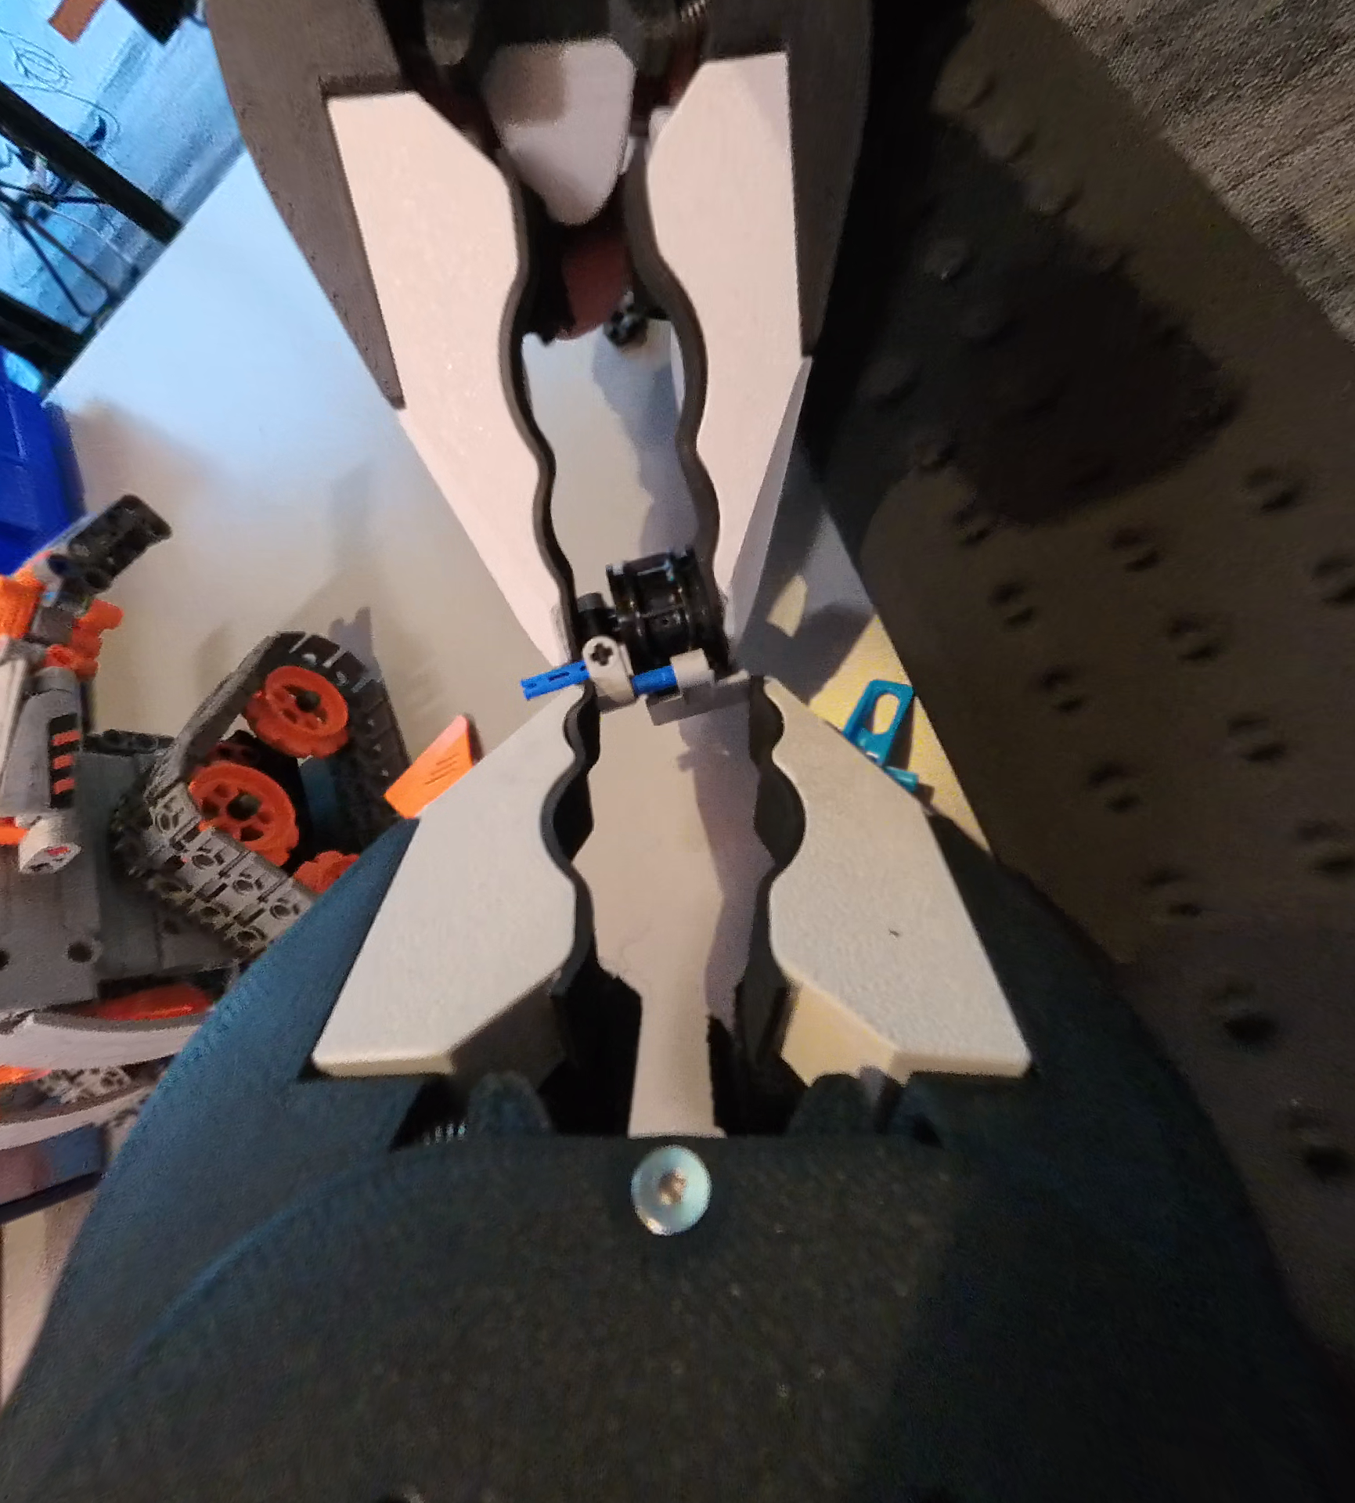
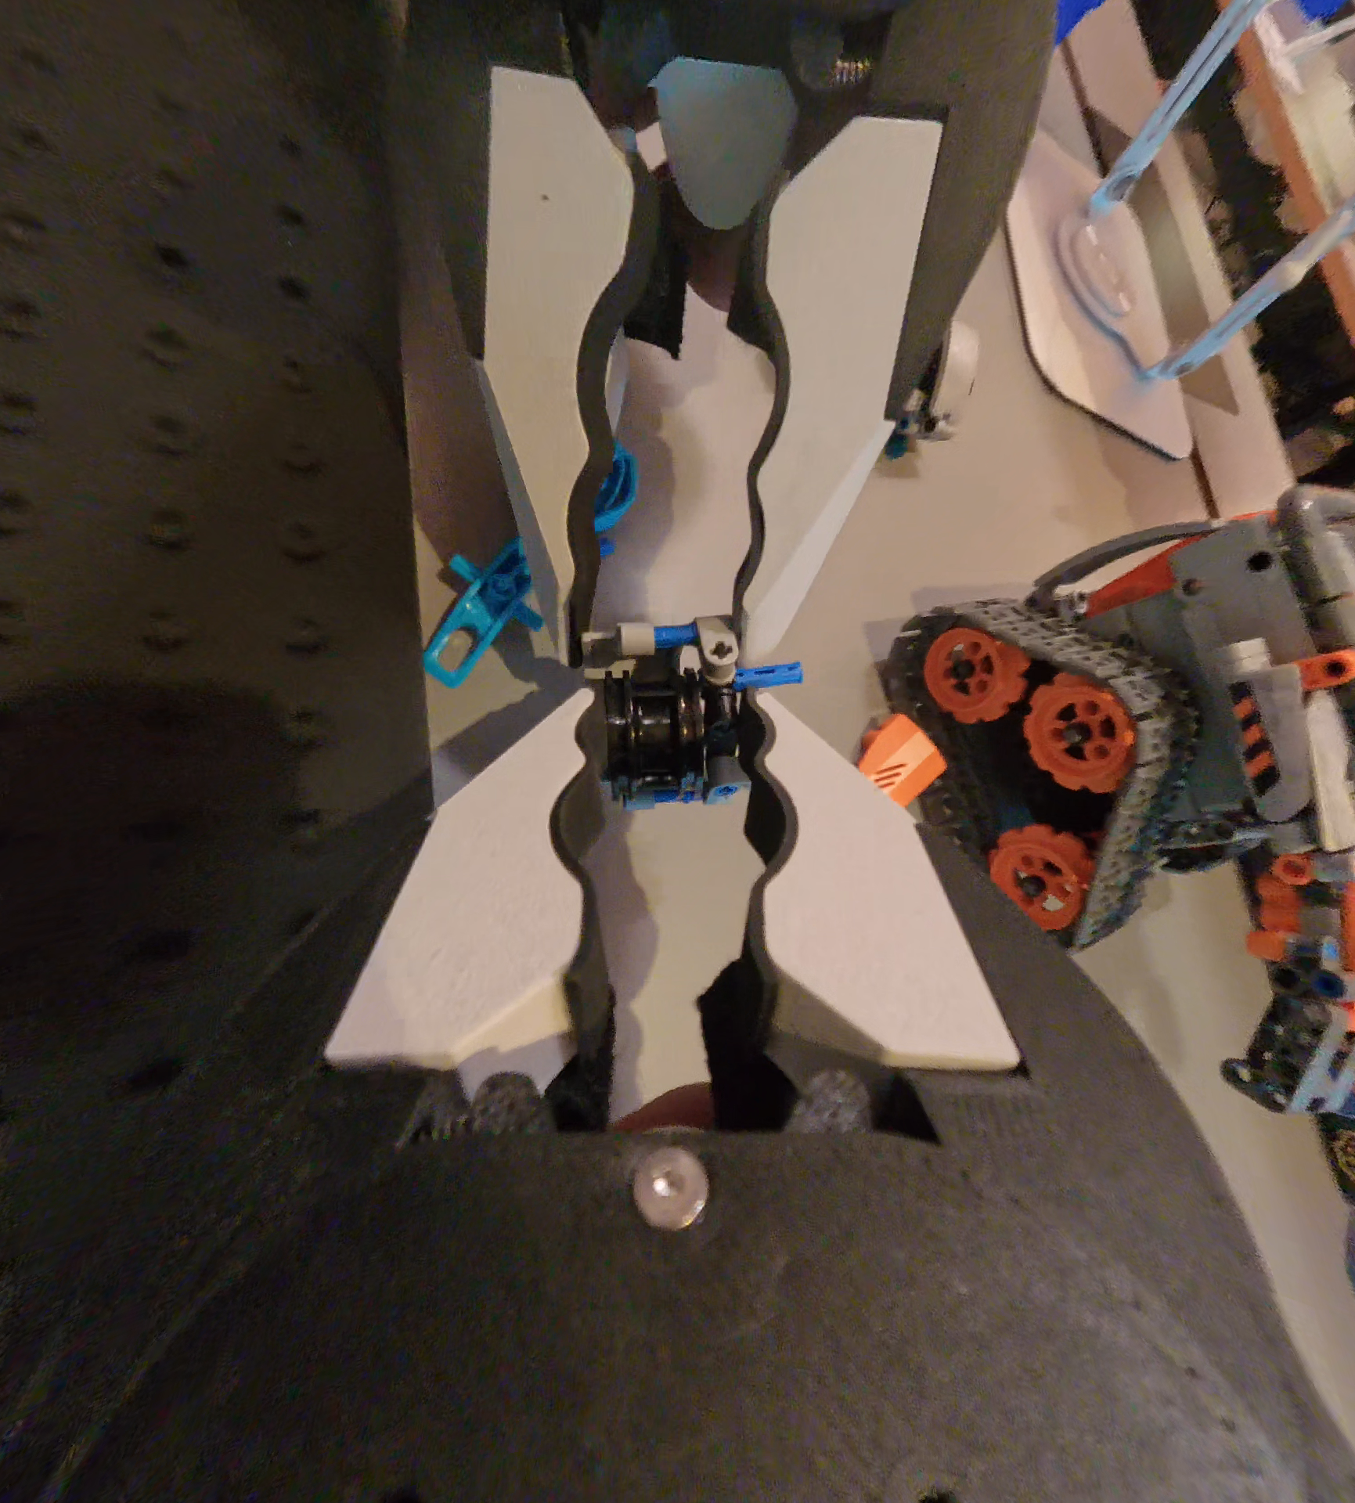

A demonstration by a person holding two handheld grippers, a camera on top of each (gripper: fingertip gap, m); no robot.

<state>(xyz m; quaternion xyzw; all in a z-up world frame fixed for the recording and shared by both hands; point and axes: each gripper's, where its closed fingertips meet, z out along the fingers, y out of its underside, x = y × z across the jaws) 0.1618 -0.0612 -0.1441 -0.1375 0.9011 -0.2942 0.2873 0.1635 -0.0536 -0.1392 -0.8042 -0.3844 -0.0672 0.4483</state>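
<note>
Two grippers meet tip to tip above counter (image 2: 983, 520). One small black wheel assembly (image 2: 662, 736) with blue pins between them: right gripper (image 2: 670, 732) clenched on wheel, left gripper (image 1: 670, 691) grasping its grey-blue end. One tracked vehicle model (image 2: 1129, 732) nearby, three orange wheels; teal piece (image 2: 479, 610) on counter.

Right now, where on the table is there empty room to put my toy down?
There's a bare strip of white table between the tracked model and the grey flat base. It's crowded in the middle, where the left hand-held gripper and right hand-held gripper meet tip to tip on the small black wheel piece, with teal parts beside them.
</note>
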